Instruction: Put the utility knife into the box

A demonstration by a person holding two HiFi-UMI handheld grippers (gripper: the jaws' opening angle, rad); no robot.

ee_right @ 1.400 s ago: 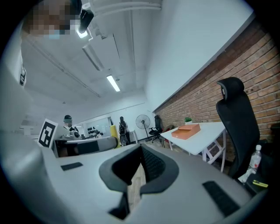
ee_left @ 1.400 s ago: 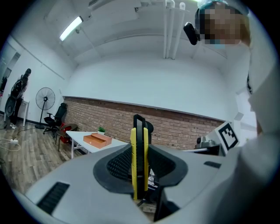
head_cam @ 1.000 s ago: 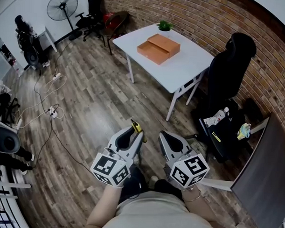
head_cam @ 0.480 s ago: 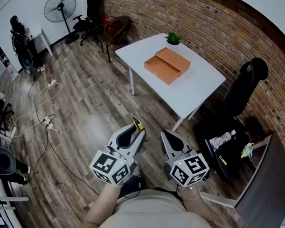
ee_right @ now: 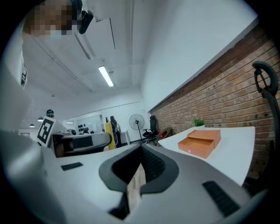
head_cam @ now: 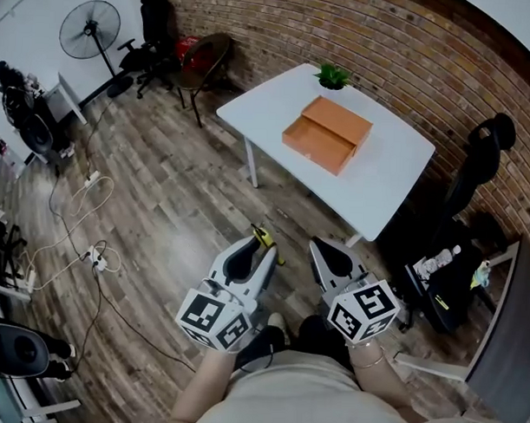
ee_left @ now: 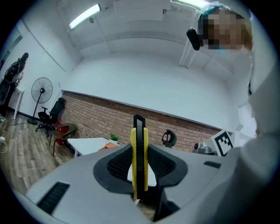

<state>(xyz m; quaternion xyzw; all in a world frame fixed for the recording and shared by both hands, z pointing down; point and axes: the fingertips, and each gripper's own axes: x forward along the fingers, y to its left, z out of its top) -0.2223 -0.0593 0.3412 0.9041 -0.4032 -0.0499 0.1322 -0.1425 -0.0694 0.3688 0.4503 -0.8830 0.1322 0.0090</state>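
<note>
Wood-plank flooring [head_cam: 179, 186] is seen across the whole room, closed off along the far side by a curving brick wall [head_cam: 409, 55]. A white table [head_cam: 396, 176] is set close to that wall, and on it an orange box [head_cam: 327, 135] lies flat, with a small potted plant [head_cam: 332, 76] just behind it at the table's far edge. A standing fan [head_cam: 89, 28] is parked in the far left corner, chairs [head_cam: 205, 57] are grouped by the wall beside it, and loose cables [head_cam: 70, 212] are trailed over the boards on the left. A black office chair [head_cam: 479, 166] is pushed in at the table's right.

Down at the bottom, the left gripper [head_cam: 262, 243] is held out over the floor, well short of the table. The yellow utility knife [head_cam: 265, 239] is clamped upright between its jaws, its black tip poking above them. The right gripper [head_cam: 327, 250] is carried alongside with its tips brought together and nothing pinched between them.

Against a second ago, table and box are now seen closer and further right in the head view, the fan has drifted toward the left edge, and the black office chair has slid to the right edge. The knife is unchanged in the left grip, and both grippers are kept side by side as before.
</note>
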